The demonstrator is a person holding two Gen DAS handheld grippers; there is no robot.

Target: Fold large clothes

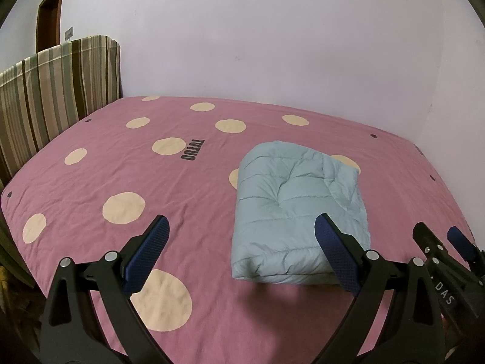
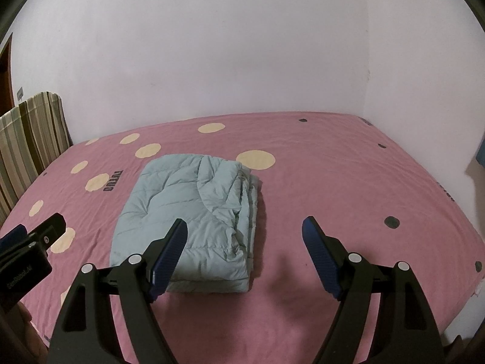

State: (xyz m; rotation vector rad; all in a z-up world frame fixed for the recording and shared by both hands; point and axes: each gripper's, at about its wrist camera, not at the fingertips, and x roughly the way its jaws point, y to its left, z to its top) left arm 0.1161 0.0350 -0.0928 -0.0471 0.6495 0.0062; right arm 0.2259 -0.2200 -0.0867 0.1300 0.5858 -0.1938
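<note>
A light blue quilted puffer jacket [image 1: 298, 209] lies folded into a thick rectangle on the pink bed cover [image 1: 106, 163]; it also shows in the right wrist view [image 2: 188, 218]. My left gripper [image 1: 242, 224] is open and empty, held above the bed just in front of the jacket's near left edge. My right gripper [image 2: 244, 227] is open and empty, above the jacket's near right corner. The right gripper also shows at the right edge of the left wrist view [image 1: 436, 242], and the left gripper at the left edge of the right wrist view [image 2: 33, 236].
The pink cover [image 2: 333, 182] has cream dots and dark lettering. A striped headboard [image 1: 51, 91] stands at the left. White walls close off the far side and right corner. A brown door frame [image 1: 50, 9] is at far left.
</note>
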